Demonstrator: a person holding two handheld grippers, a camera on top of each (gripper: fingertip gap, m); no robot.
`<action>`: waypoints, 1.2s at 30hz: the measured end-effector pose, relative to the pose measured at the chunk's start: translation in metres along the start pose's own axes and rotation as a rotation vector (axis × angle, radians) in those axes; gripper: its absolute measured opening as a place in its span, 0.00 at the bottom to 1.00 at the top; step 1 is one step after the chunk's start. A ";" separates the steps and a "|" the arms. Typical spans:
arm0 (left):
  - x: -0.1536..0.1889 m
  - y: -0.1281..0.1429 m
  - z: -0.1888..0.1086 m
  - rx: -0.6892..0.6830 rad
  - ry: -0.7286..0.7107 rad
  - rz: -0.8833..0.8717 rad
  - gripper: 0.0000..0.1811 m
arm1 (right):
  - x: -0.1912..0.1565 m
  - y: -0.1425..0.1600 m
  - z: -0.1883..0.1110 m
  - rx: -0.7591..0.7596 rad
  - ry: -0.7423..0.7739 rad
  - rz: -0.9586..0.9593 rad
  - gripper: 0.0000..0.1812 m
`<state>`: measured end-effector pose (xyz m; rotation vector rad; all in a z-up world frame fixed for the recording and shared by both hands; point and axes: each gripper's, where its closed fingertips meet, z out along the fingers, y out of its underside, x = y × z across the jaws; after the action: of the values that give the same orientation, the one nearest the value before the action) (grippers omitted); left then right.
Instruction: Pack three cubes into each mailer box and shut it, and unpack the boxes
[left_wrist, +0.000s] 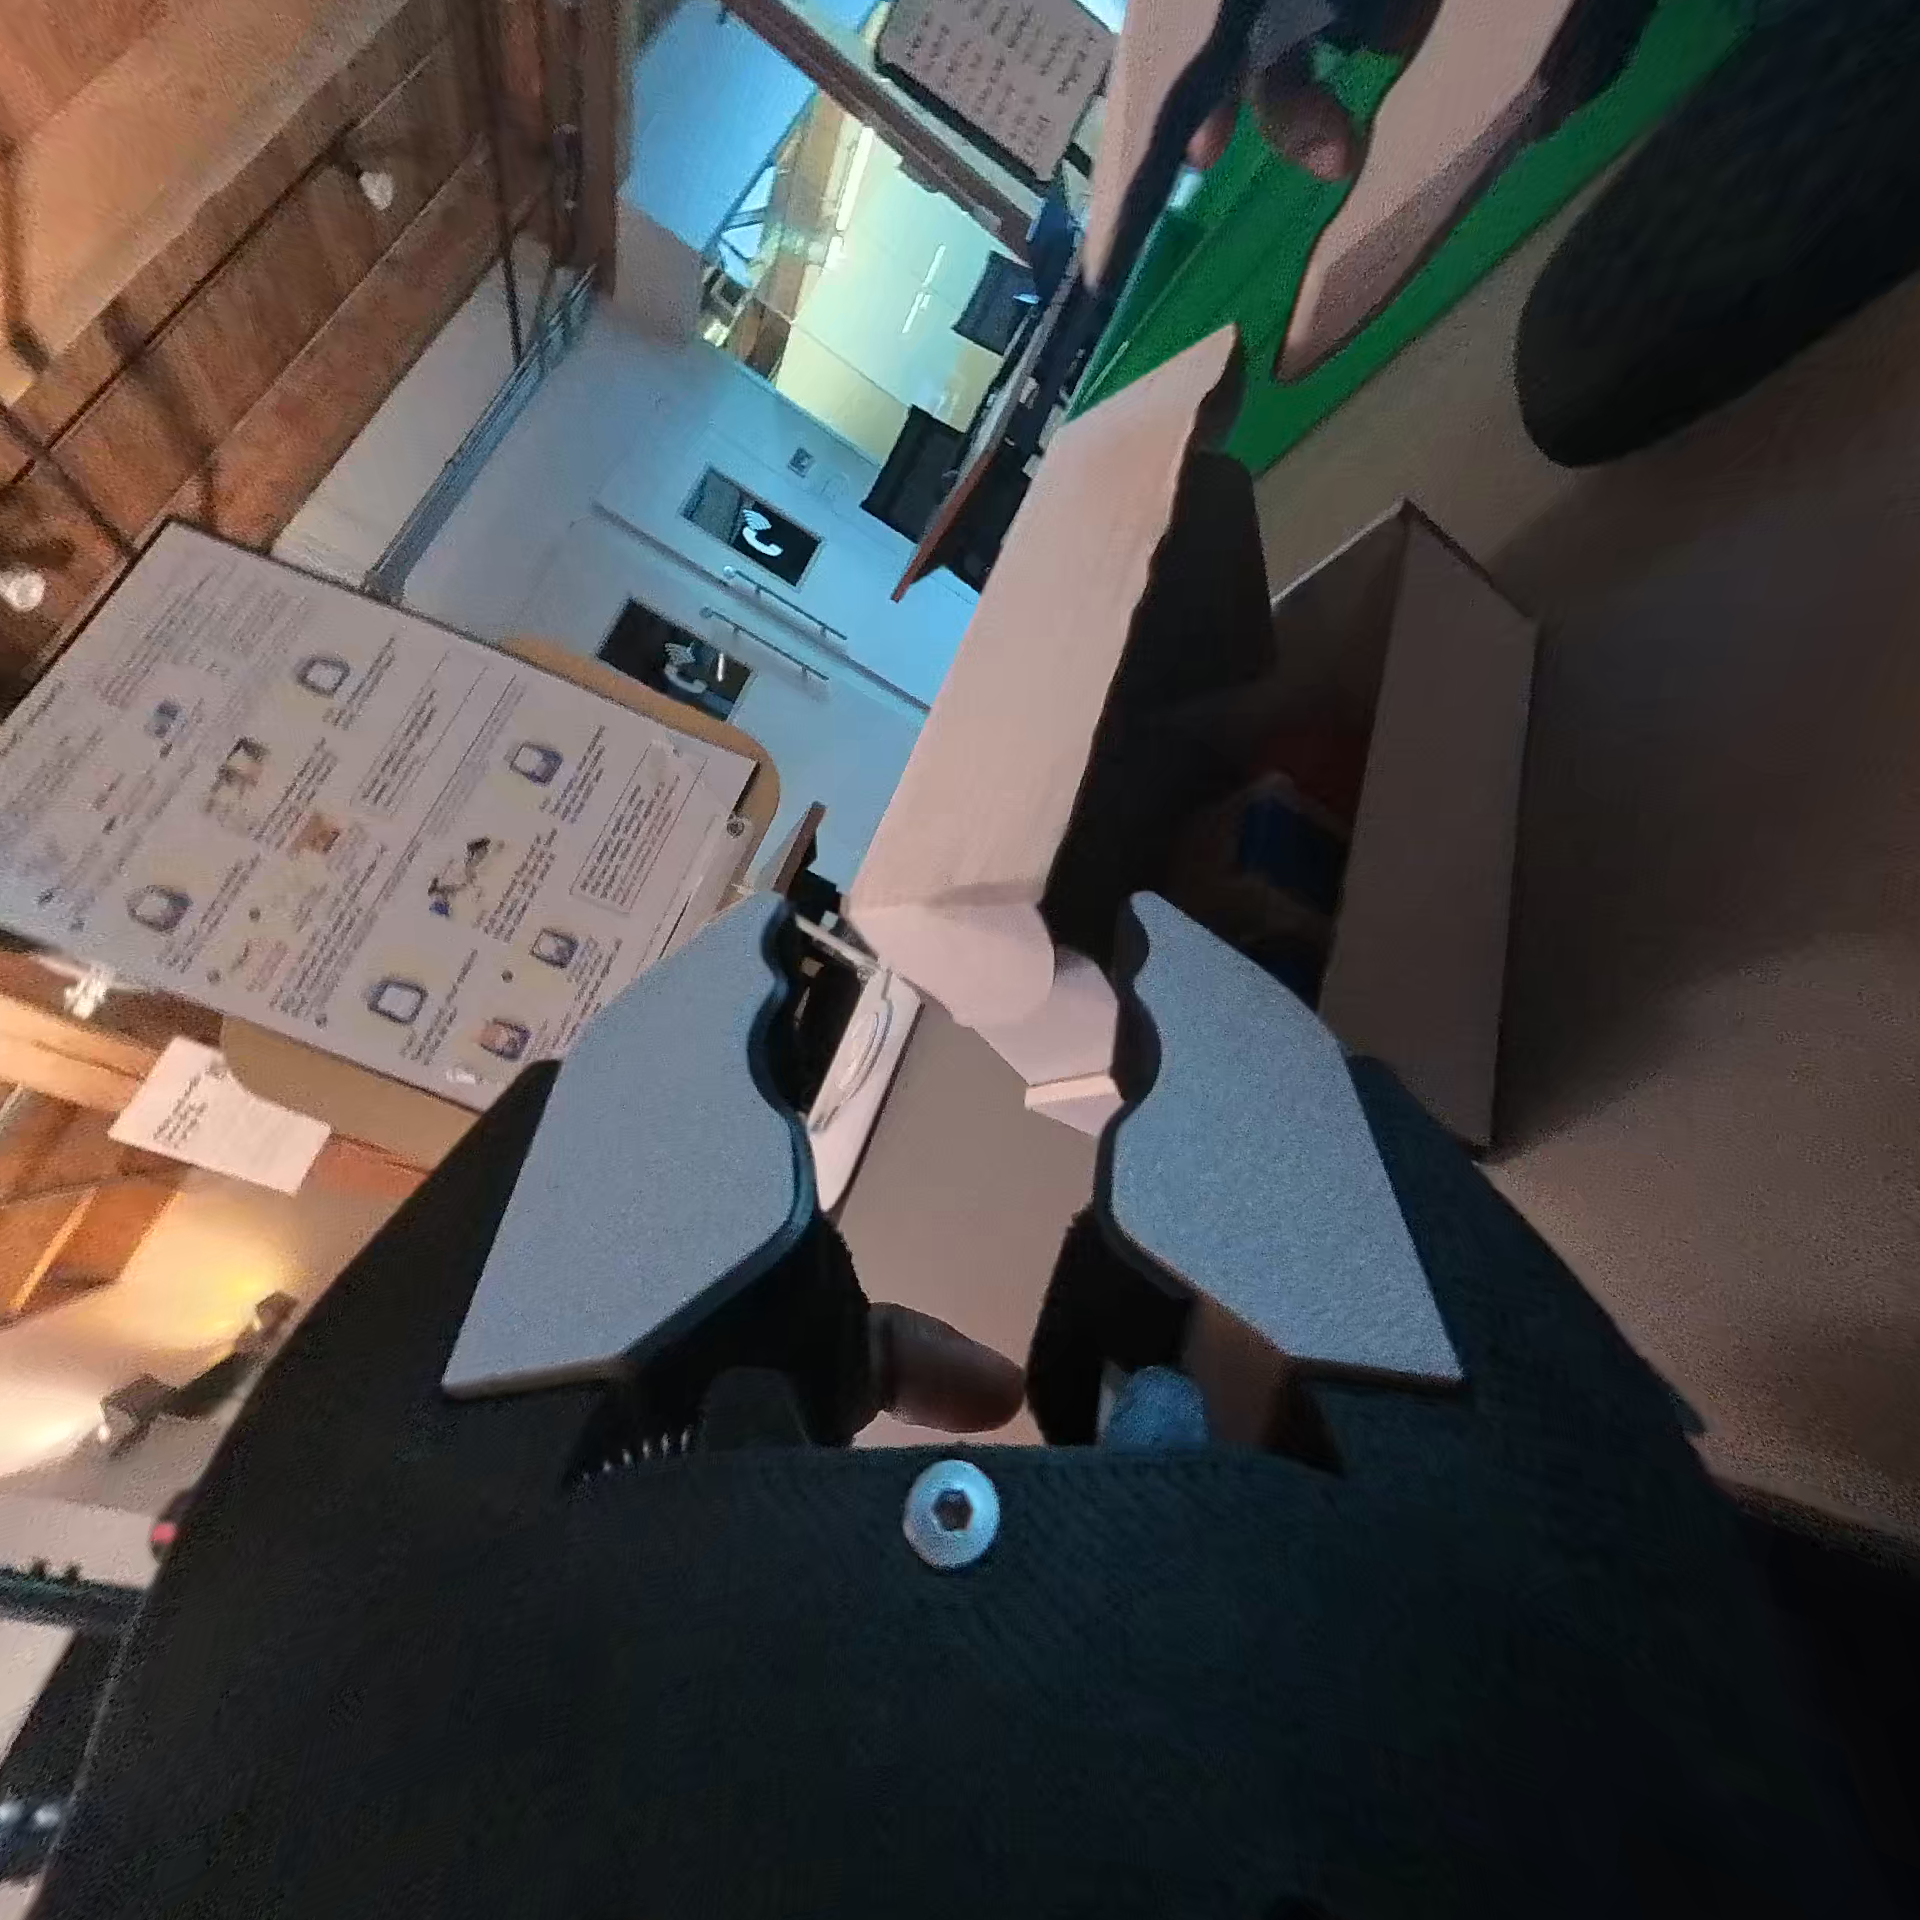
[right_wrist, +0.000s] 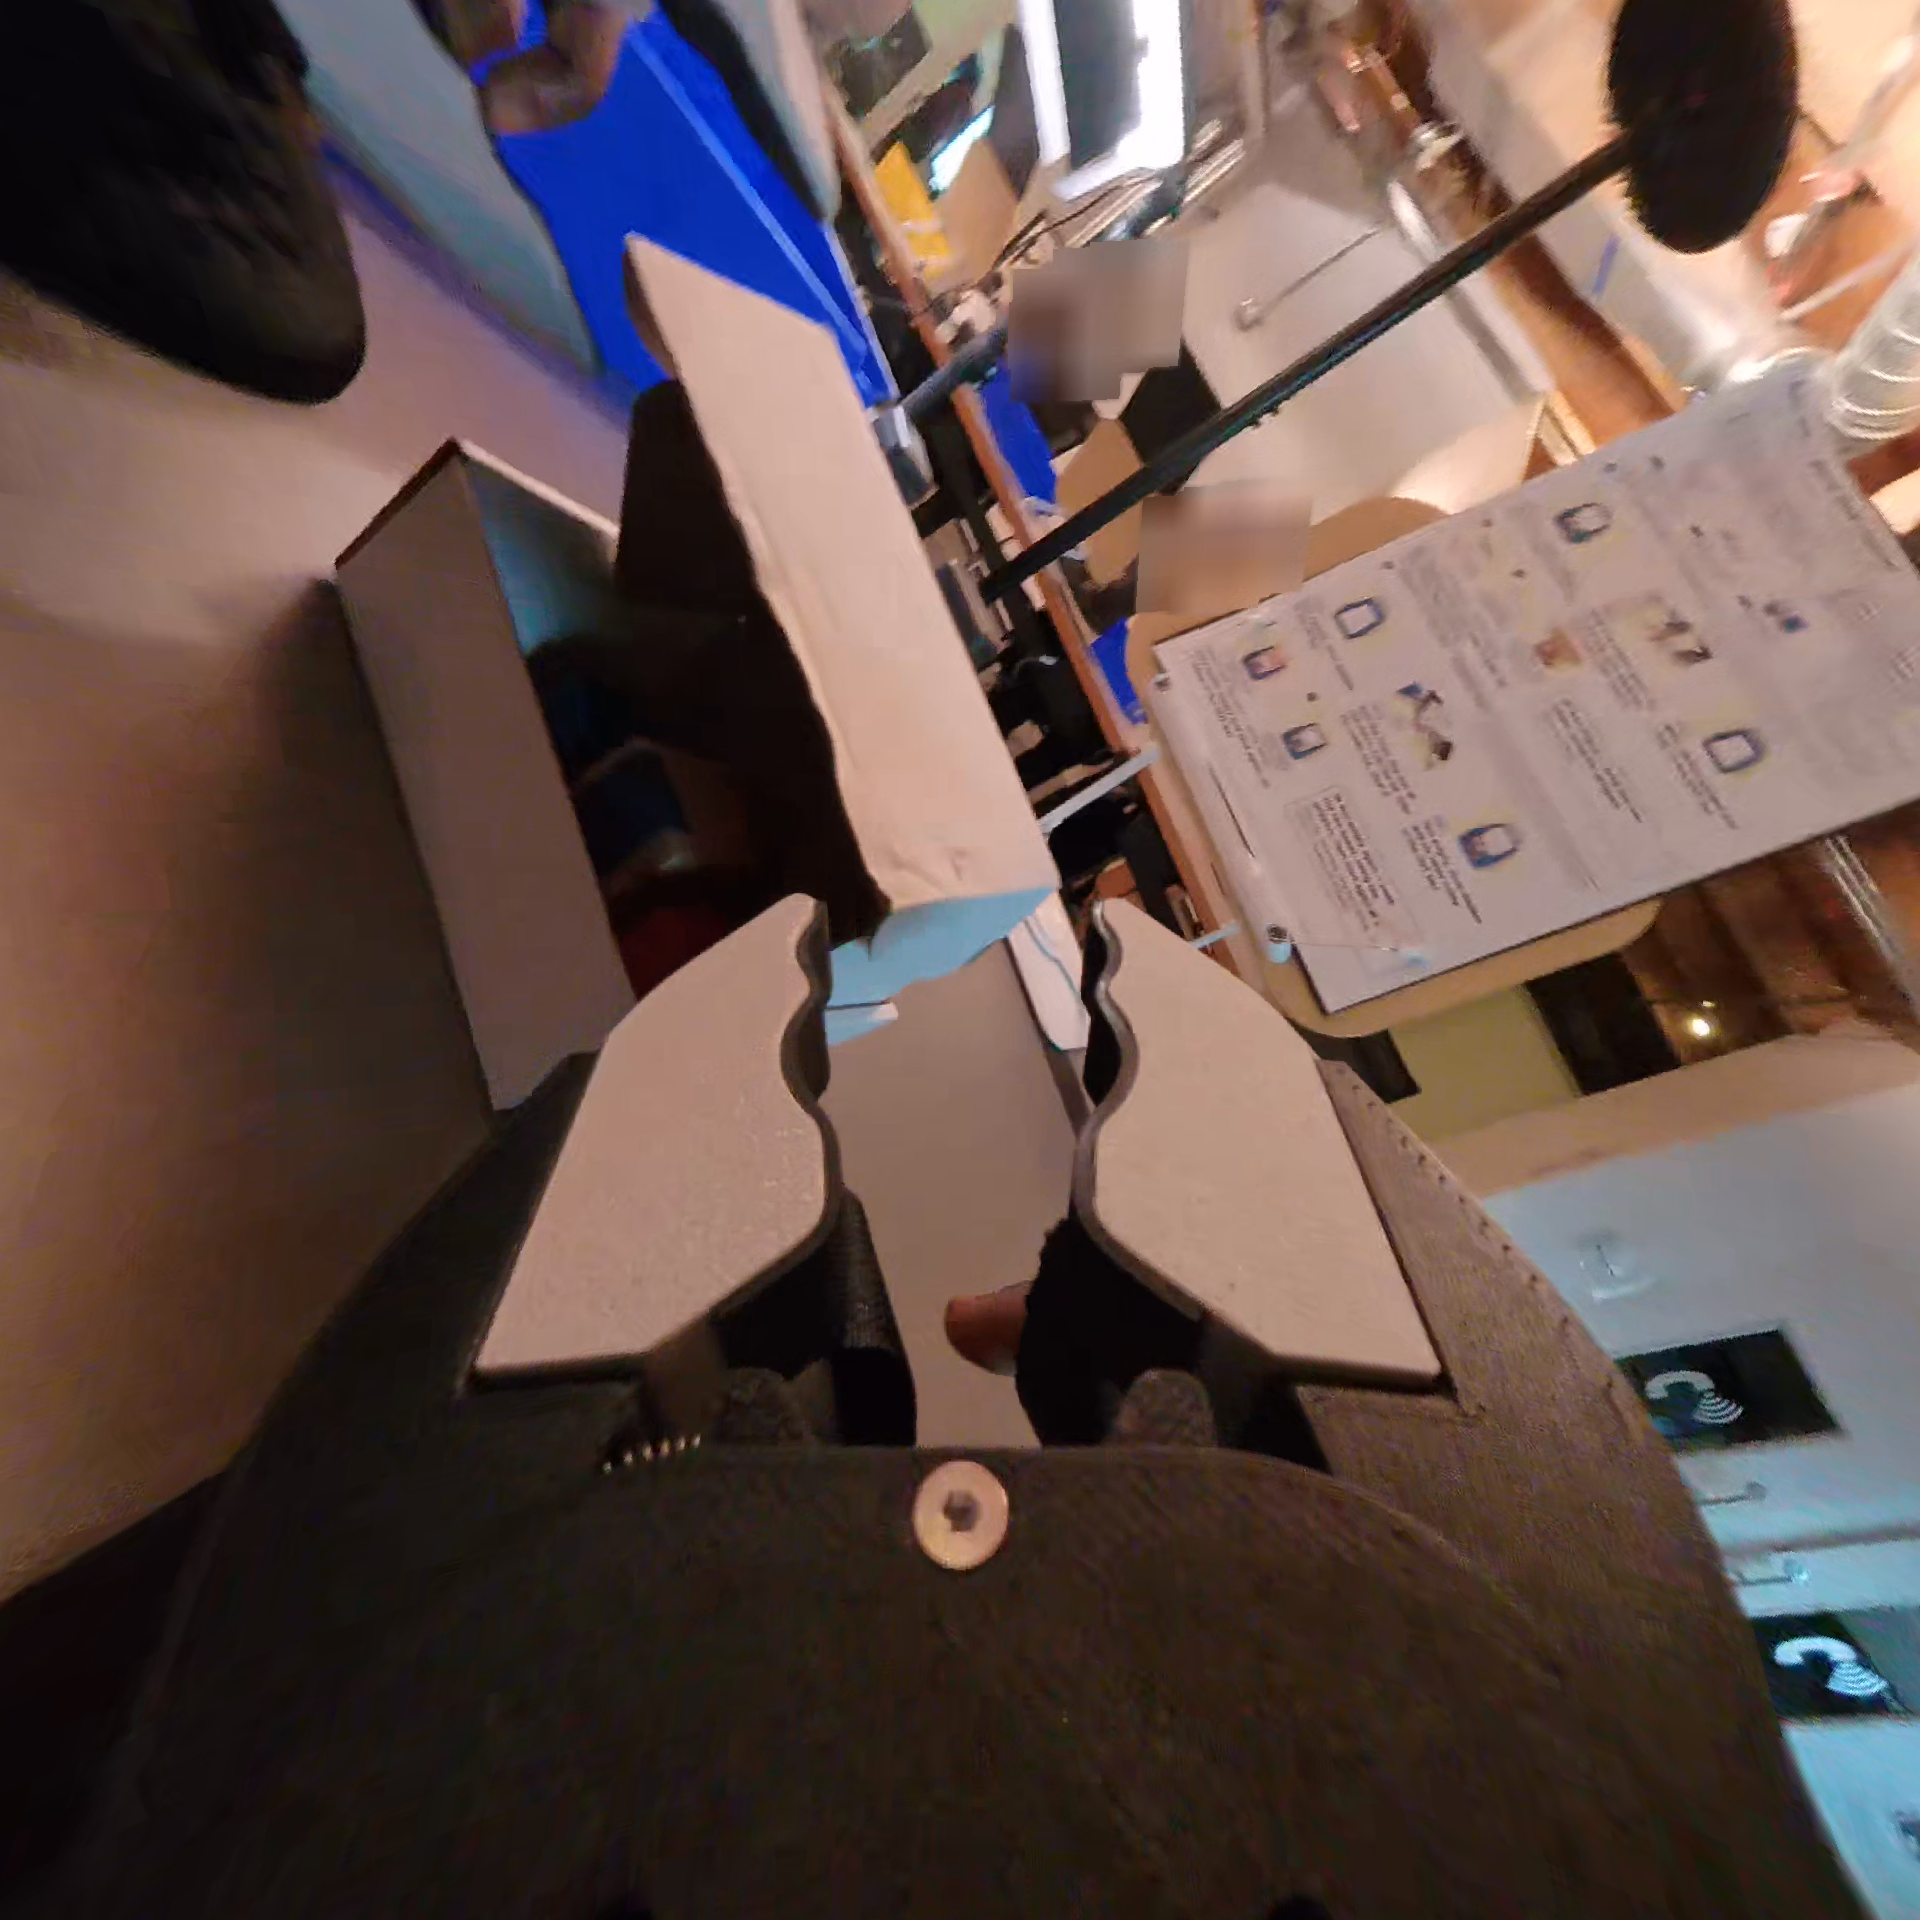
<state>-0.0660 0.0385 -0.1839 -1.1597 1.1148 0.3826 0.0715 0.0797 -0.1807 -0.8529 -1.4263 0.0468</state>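
item: left gripper (left_wrist: 951, 1023). seen at lower centre of the left wrist view, jaws parted, nothing grasped. the rounded corner tab of the lid (left_wrist: 1023, 727) is seen just ahead of the fingertips, close to the right-hand finger; contact cannot be confirmed.

item: right gripper (right_wrist: 956, 997). seen at lower centre of the right wrist view, jaws parted, nothing clamped. the lid's corner tab (right_wrist: 940, 930) lies at the left-hand fingertip, possibly touching.

item: mailer box (left_wrist: 1429, 831). cardboard, open, set on the pale table (left_wrist: 1714, 935) at right of centre in the left wrist view and left of centre in the right wrist view (right_wrist: 436, 769). the lid is raised at a slant over the cavity. dark, reddish and bluish shapes are glimpsed in the shaded interior (right_wrist: 644, 790); these are presumed to be cubes, but a count cannot be made.

item: instruction sheet (left_wrist: 343, 821). posted on a board, middle left of the left wrist view.

item: green mat (left_wrist: 1174, 312). upper right of the left wrist view, beyond the box.

step in hand: judged to be lid handling, with both grippers brought to opposite ends of the lid. whether closing or opening is meant cannot be told.

next move: if closing, the lid would be pressed down evenly from both ends and its tabs guided inside the box walls without buckling.
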 end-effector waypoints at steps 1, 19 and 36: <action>0.001 -0.003 0.002 0.004 0.011 0.017 0.28 | -0.001 0.002 0.003 -0.015 -0.007 -0.030 0.26; 0.019 -0.023 -0.015 -0.139 0.496 -0.701 0.04 | -0.018 -0.014 -0.013 -0.062 -0.519 0.665 0.03; 0.068 0.002 -0.032 -0.256 0.633 -0.733 0.40 | -0.061 0.010 -0.019 -0.188 -0.650 0.743 0.32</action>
<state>-0.0525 -0.0084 -0.2420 -1.8918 1.0889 -0.4587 0.0807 0.0463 -0.2357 -1.5842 -1.6364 0.8255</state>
